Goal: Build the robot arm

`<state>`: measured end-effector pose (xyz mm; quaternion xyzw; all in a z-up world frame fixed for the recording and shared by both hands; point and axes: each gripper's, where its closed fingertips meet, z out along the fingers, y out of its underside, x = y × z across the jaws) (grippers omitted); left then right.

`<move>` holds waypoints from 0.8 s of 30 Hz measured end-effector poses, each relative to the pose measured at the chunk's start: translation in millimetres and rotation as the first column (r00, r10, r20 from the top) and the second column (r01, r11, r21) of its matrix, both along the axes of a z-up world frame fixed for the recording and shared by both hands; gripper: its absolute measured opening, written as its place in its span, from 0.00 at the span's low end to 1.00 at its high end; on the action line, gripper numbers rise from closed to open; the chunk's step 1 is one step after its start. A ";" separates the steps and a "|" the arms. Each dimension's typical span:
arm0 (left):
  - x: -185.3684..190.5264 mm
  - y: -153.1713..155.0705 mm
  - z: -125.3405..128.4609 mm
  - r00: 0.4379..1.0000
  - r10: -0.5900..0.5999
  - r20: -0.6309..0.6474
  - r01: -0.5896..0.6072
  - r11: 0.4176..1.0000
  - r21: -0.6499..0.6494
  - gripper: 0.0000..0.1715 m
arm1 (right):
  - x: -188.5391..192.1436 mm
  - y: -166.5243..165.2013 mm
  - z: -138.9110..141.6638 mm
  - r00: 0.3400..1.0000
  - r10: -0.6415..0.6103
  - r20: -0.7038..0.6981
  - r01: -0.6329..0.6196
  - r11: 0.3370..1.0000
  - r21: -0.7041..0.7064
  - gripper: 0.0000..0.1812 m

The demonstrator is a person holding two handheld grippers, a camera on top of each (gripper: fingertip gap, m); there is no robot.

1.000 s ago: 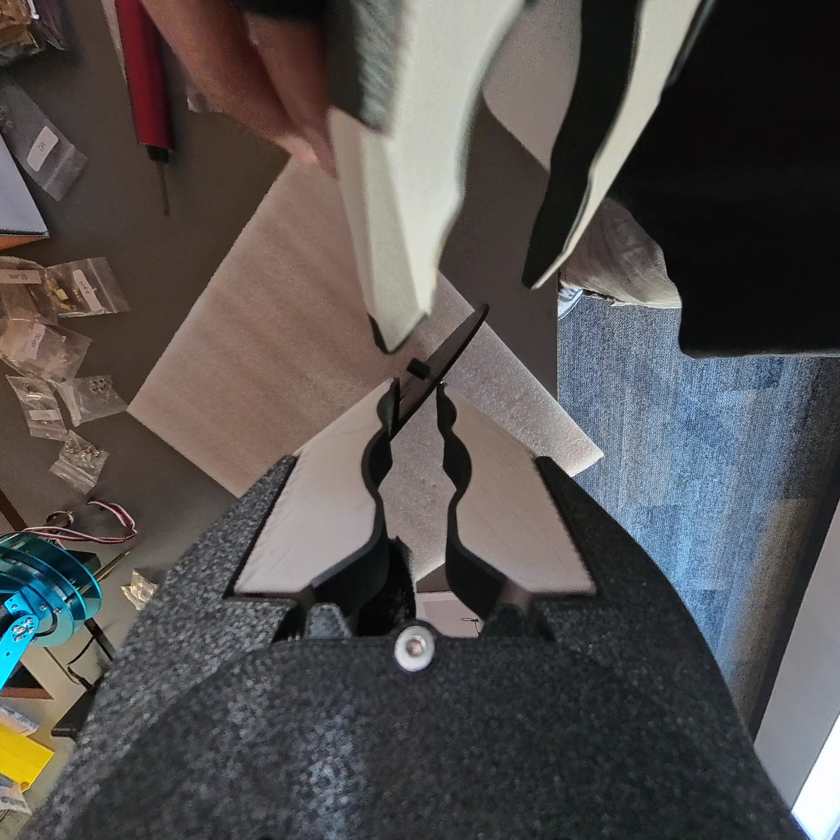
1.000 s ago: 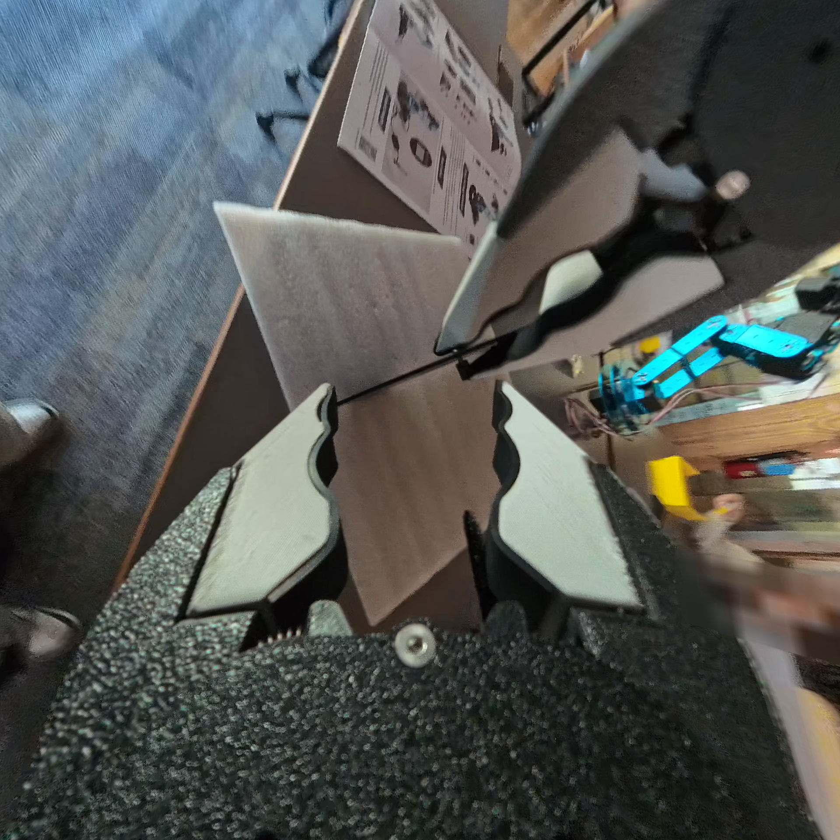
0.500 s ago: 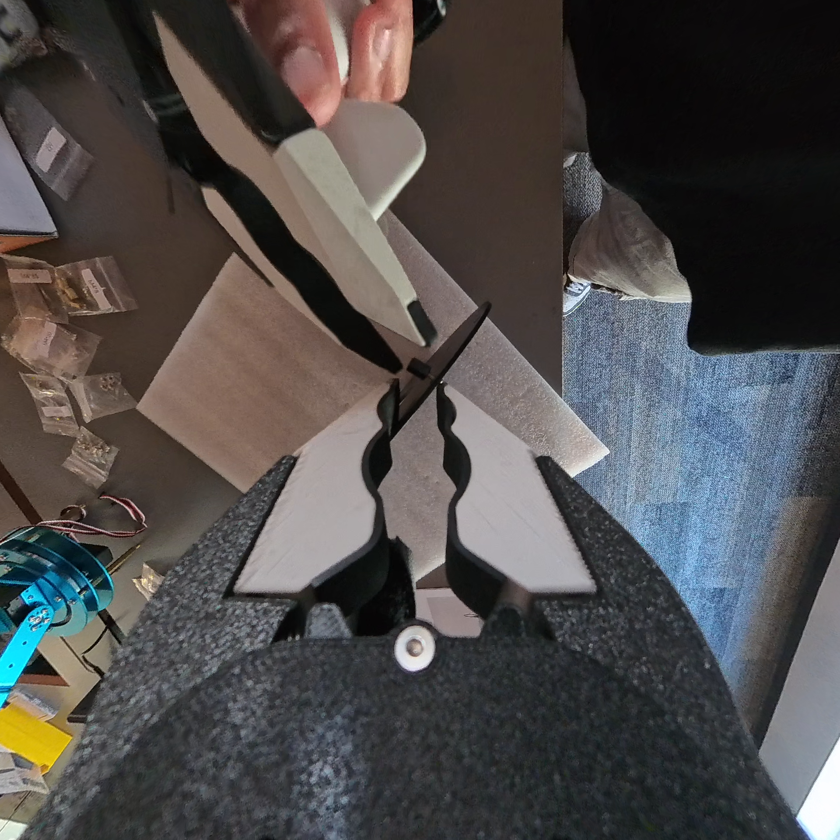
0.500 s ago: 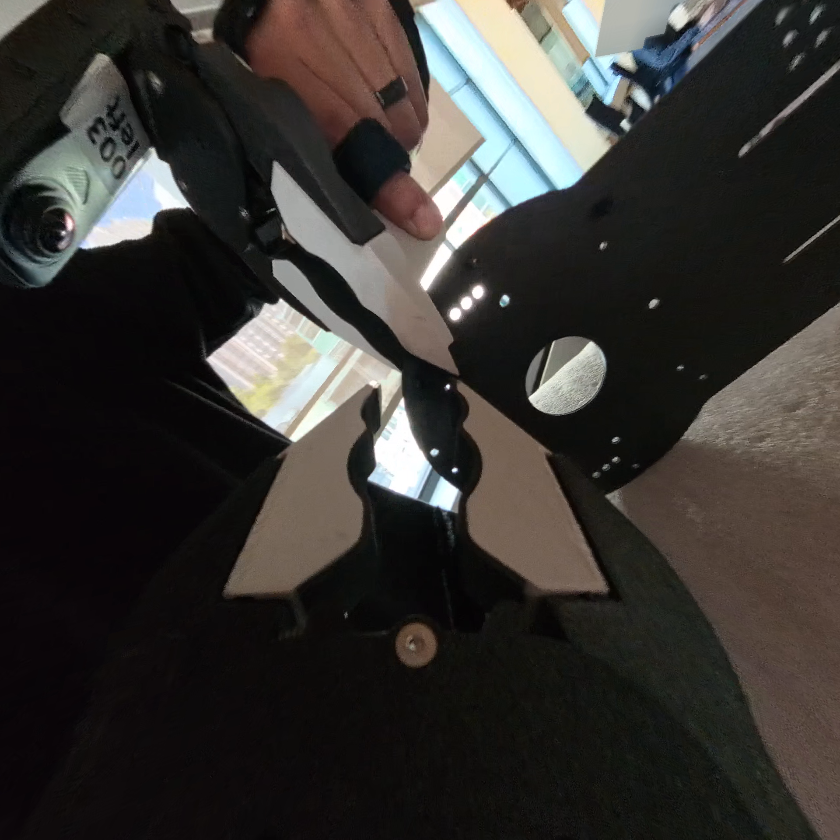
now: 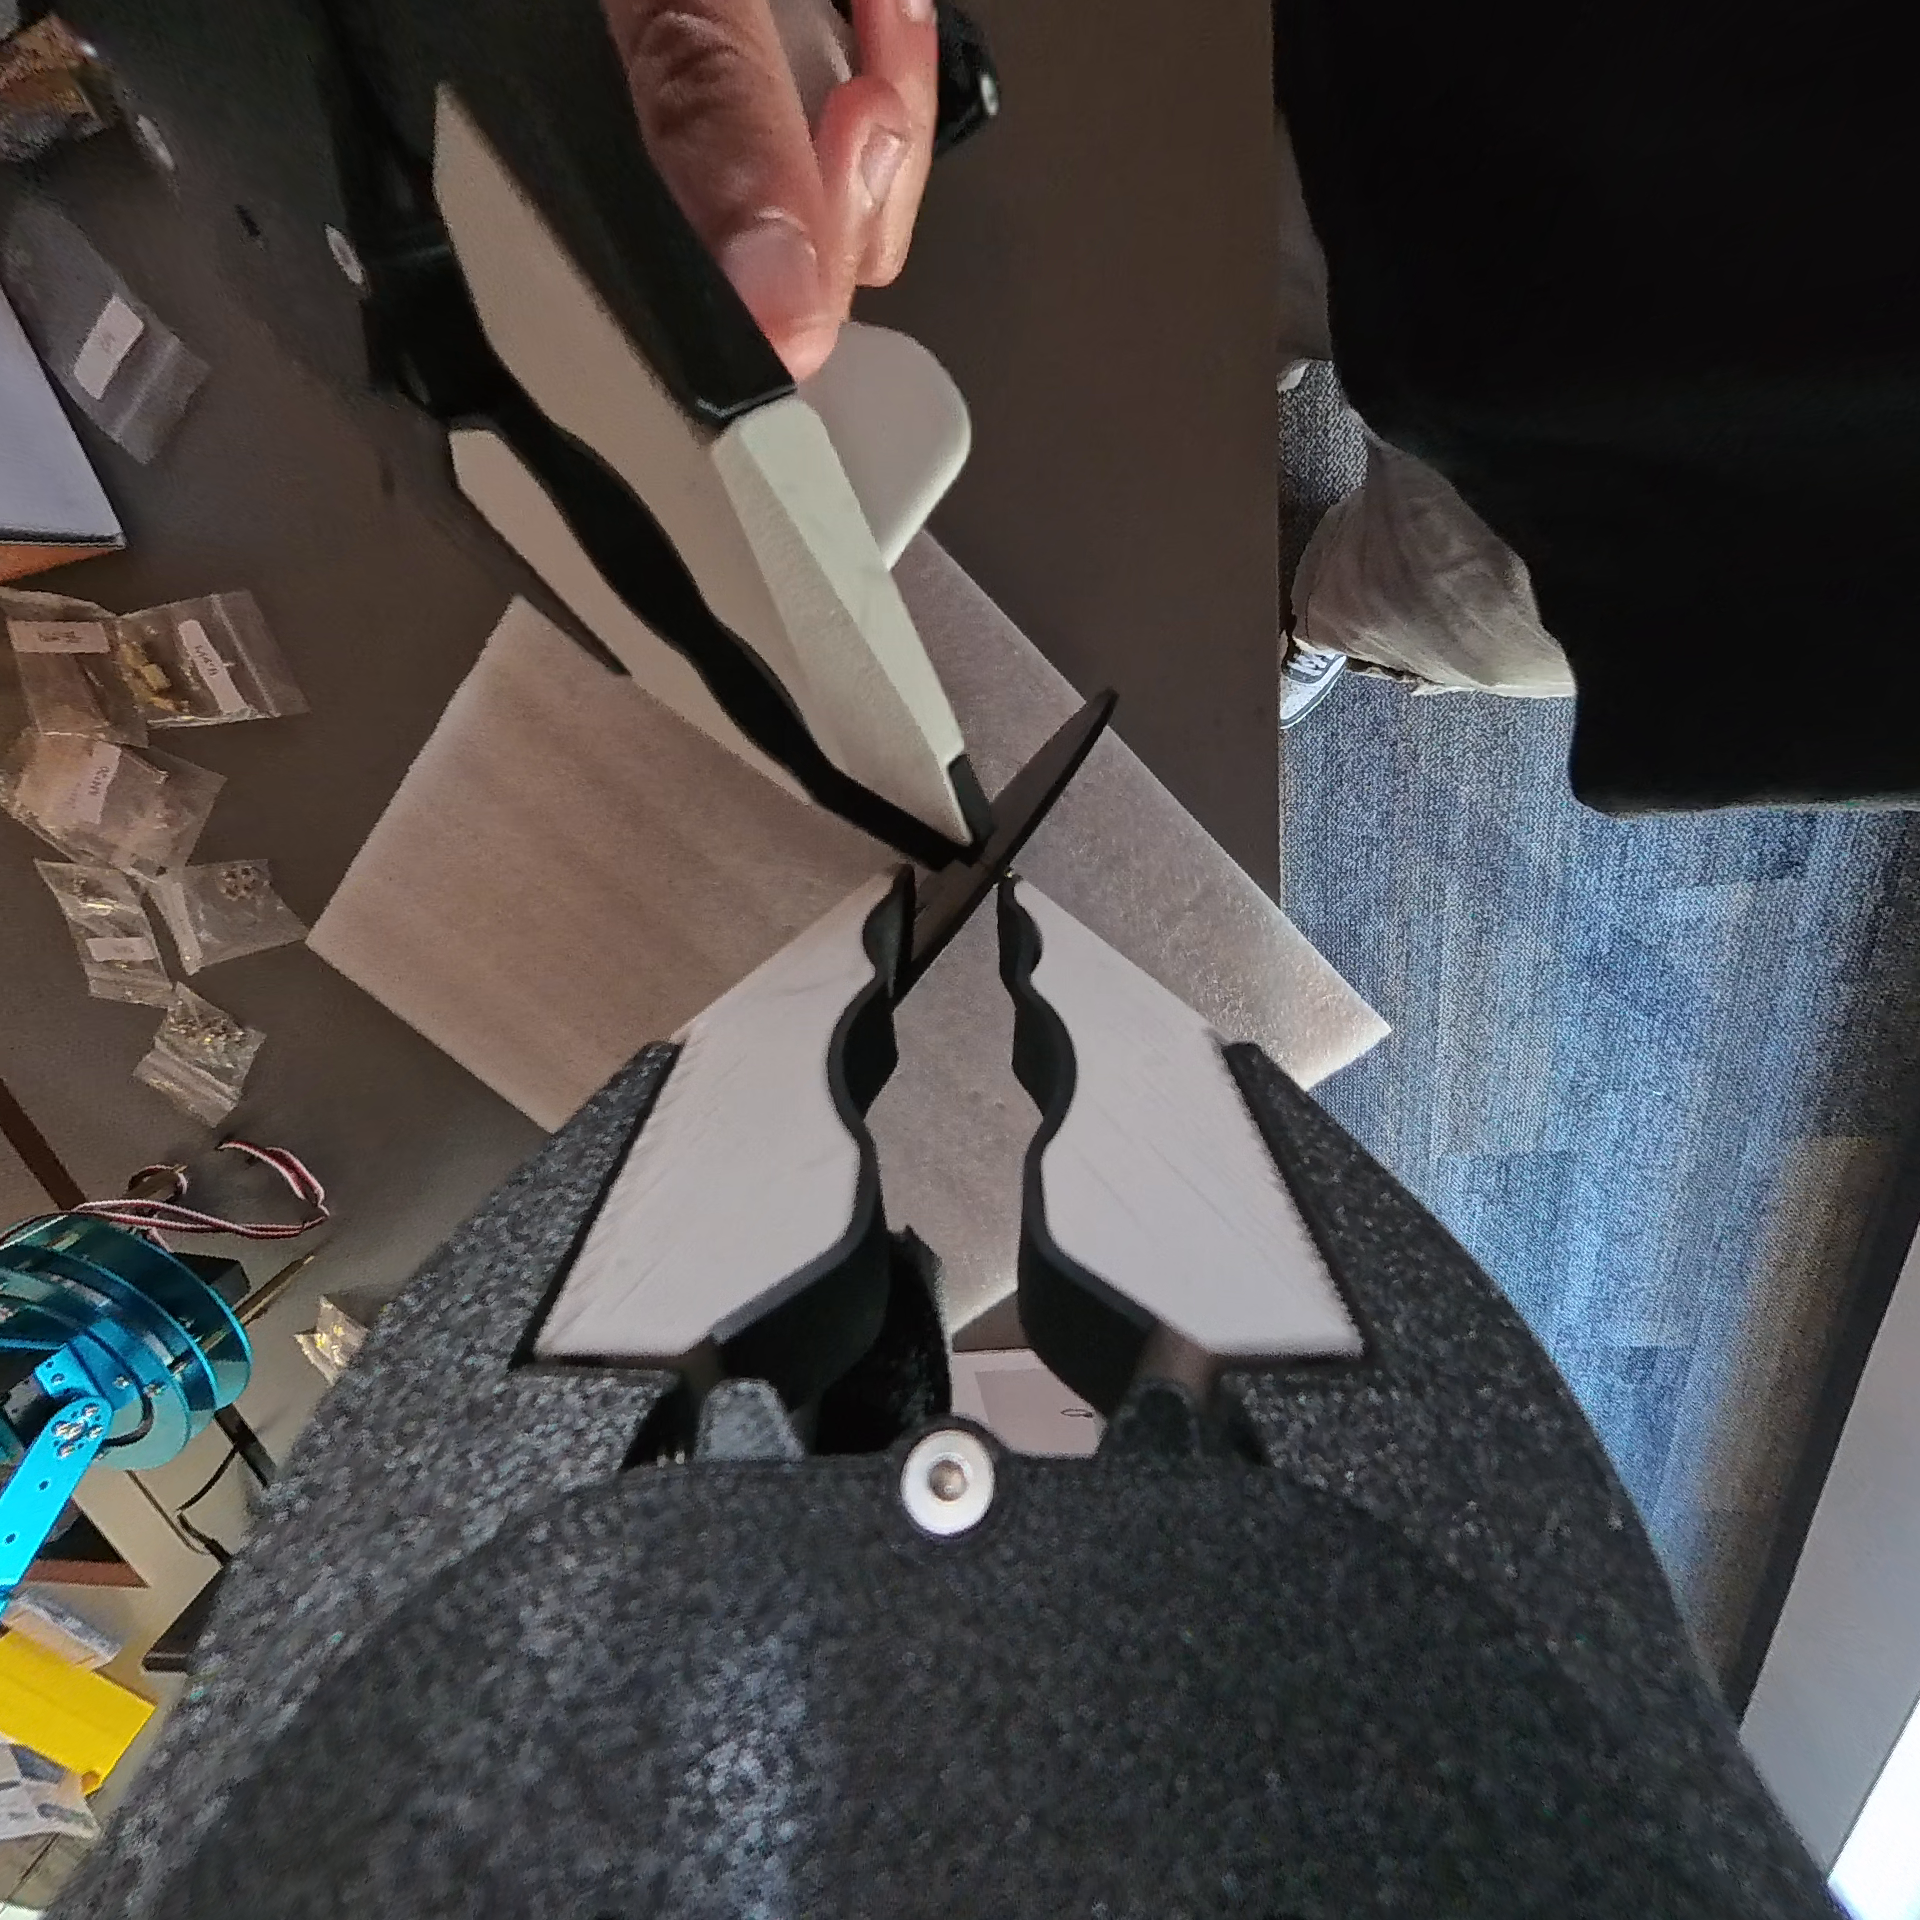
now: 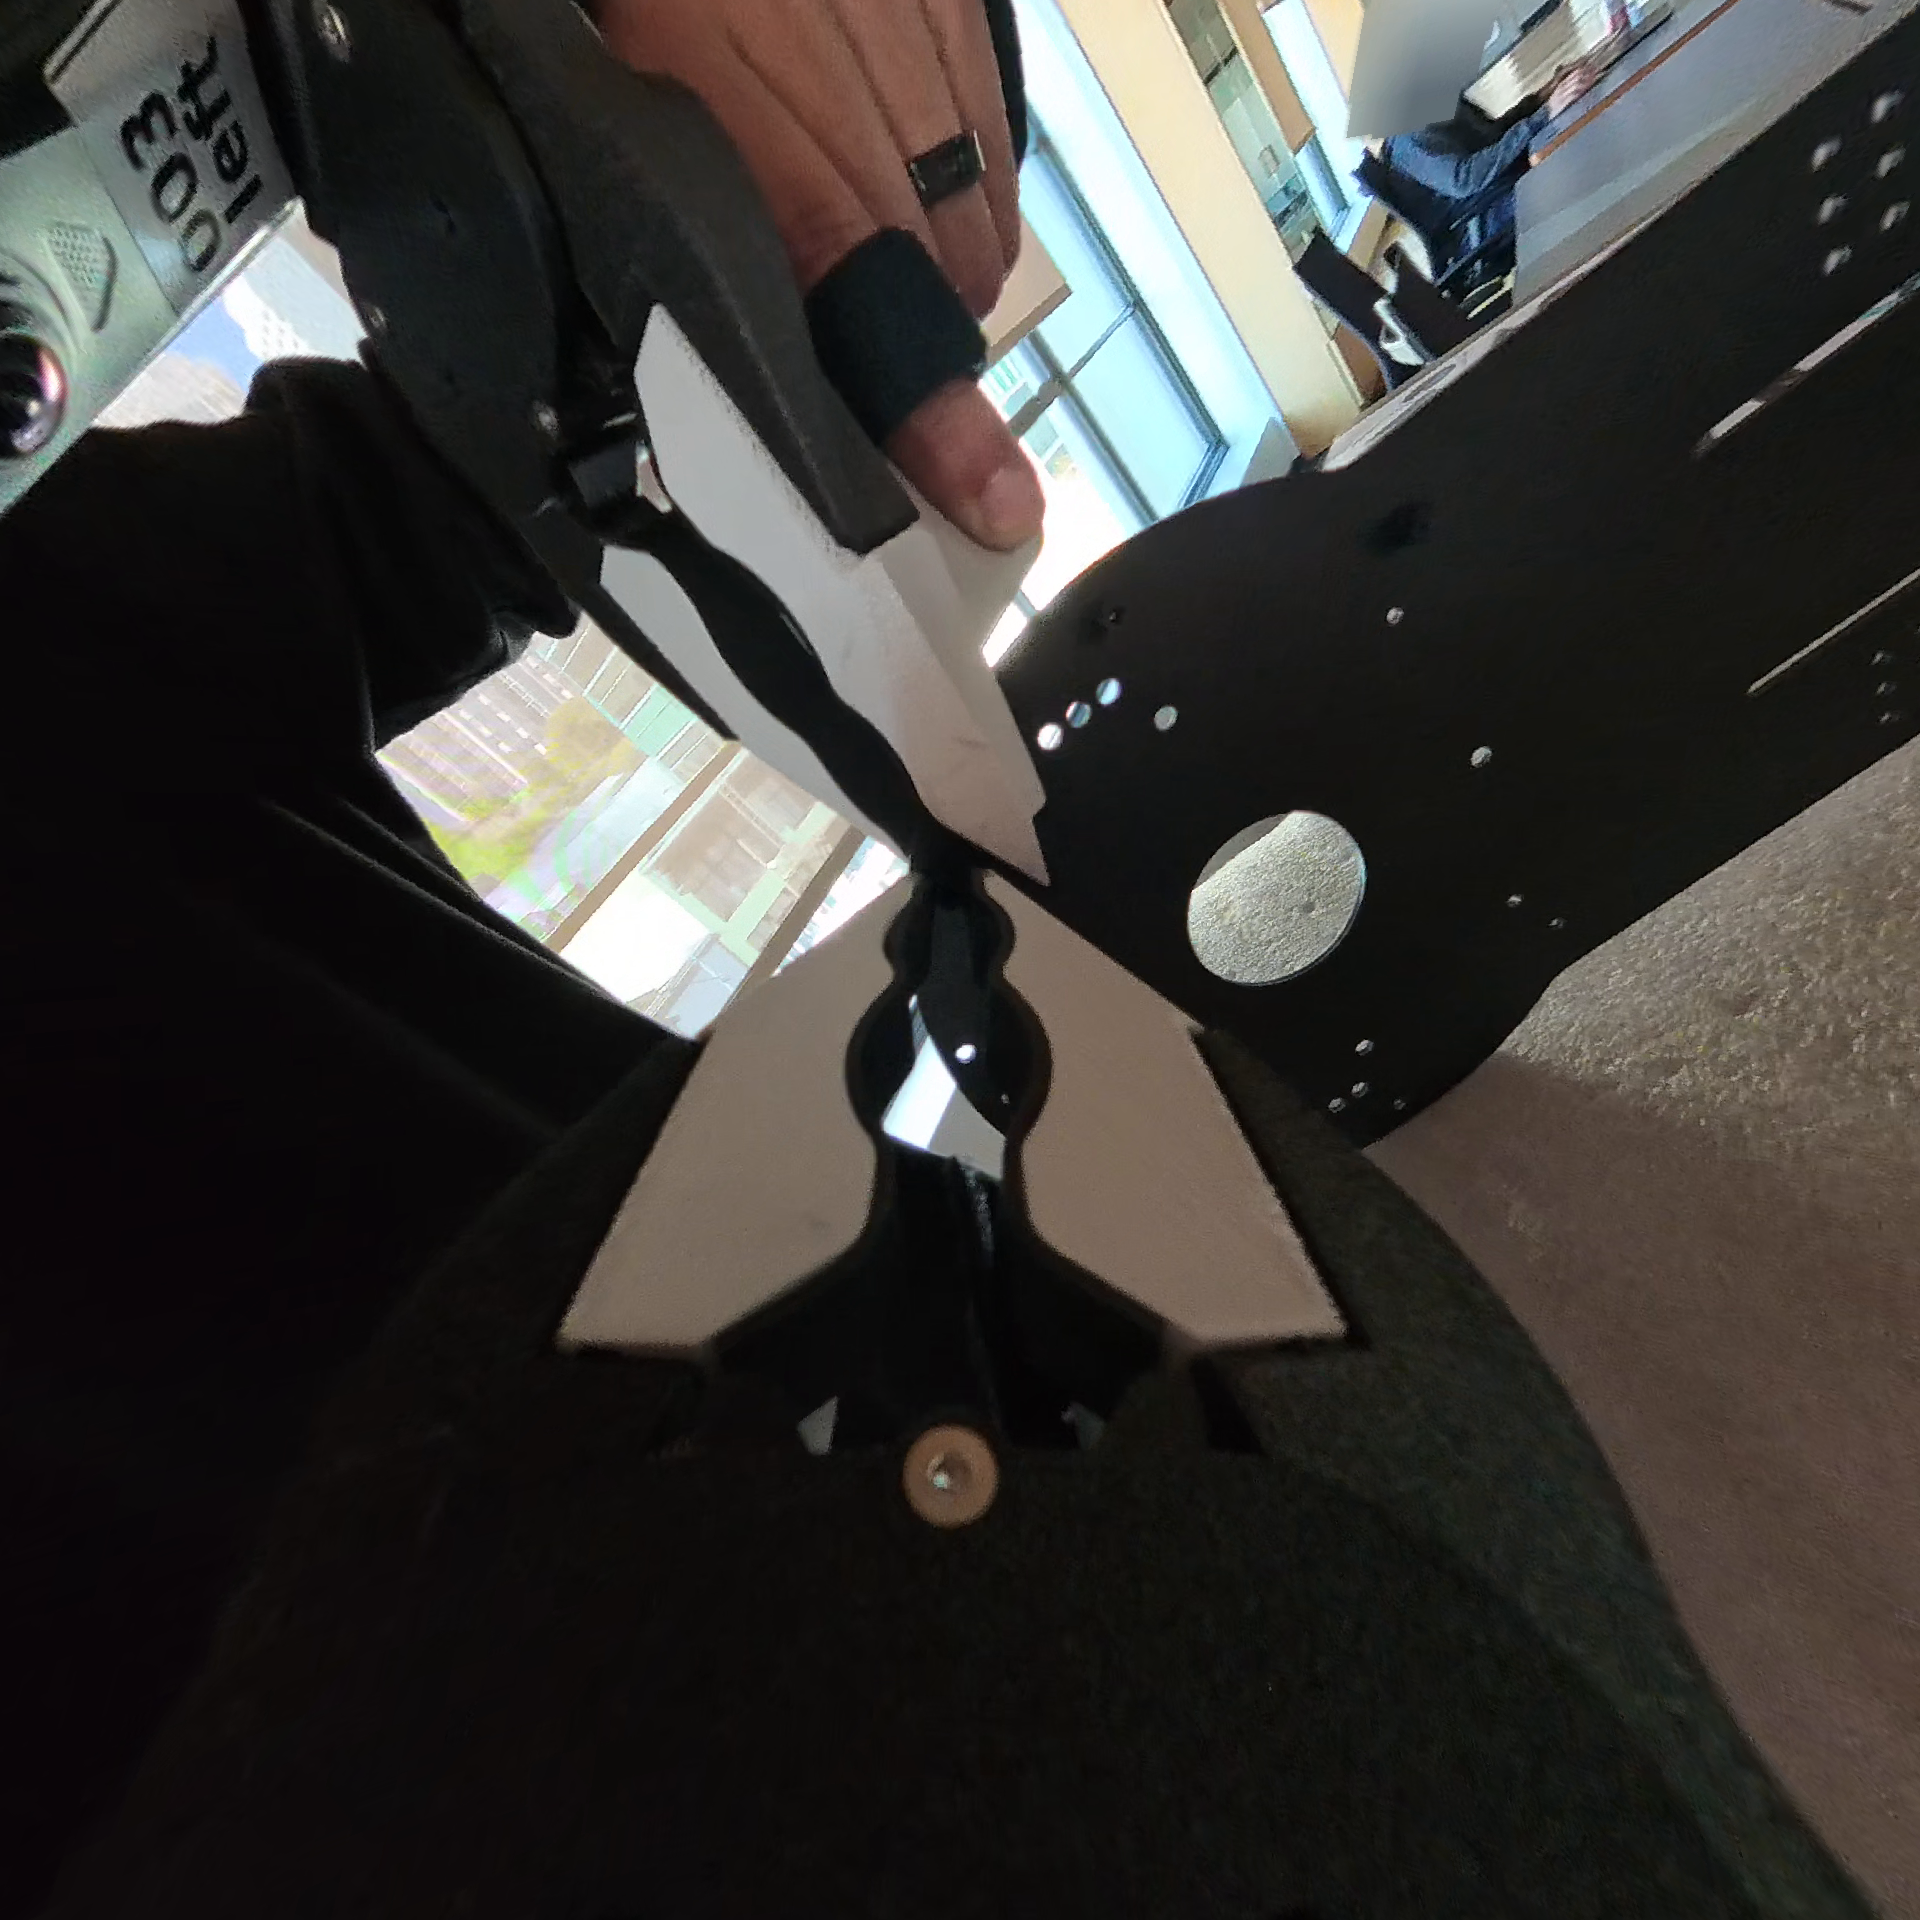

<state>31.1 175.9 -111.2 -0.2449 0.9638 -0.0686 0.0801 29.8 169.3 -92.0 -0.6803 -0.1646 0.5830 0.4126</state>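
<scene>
A thin black plate (image 6: 1455, 727) with a round hole and several small holes is held in the air over the table. My left gripper (image 5: 954, 899) is shut on its edge; in the left wrist view the plate (image 5: 1049, 769) shows edge-on as a slanted black line. My right gripper (image 6: 951, 899) is also shut on the plate's edge, tip to tip with the left gripper (image 6: 987, 862), which a hand holds. In the left wrist view the right gripper (image 5: 961, 831) comes in from the upper left, also held by a hand.
A white foam sheet (image 5: 582, 852) lies on the brown table (image 5: 1091, 312) below the plate. Small plastic bags of hardware (image 5: 135, 727) and a blue metal assembly (image 5: 94, 1340) sit at the left. Blue carpet (image 5: 1558, 1039) lies beyond the table edge. A person (image 6: 1455, 177) sits far off. My two grippers' fingertips are within a few centimetres of each other.
My right gripper was open beside the plate; it swung round to face the left gripper and shut on the plate's edge. My left gripper kept its hold and barely moved.
</scene>
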 end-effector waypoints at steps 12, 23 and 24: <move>-0.6 -0.2 -0.5 1.000 -0.022 -0.012 0.022 1.000 0.013 0.08 | -0.1 -1.2 -0.7 0.977 -0.158 -0.140 0.159 0.987 -0.009 0.03; -2.2 0.1 -0.4 0.999 -0.048 0.014 0.048 0.998 0.032 0.07 | -2.0 -0.8 -1.6 0.971 -0.069 -0.228 0.019 0.977 -0.212 0.02; -2.7 0.4 -0.5 0.998 -0.059 0.019 0.059 0.998 0.034 0.07 | -2.8 -0.5 -1.5 0.971 -0.065 -0.231 0.012 0.975 -0.222 0.02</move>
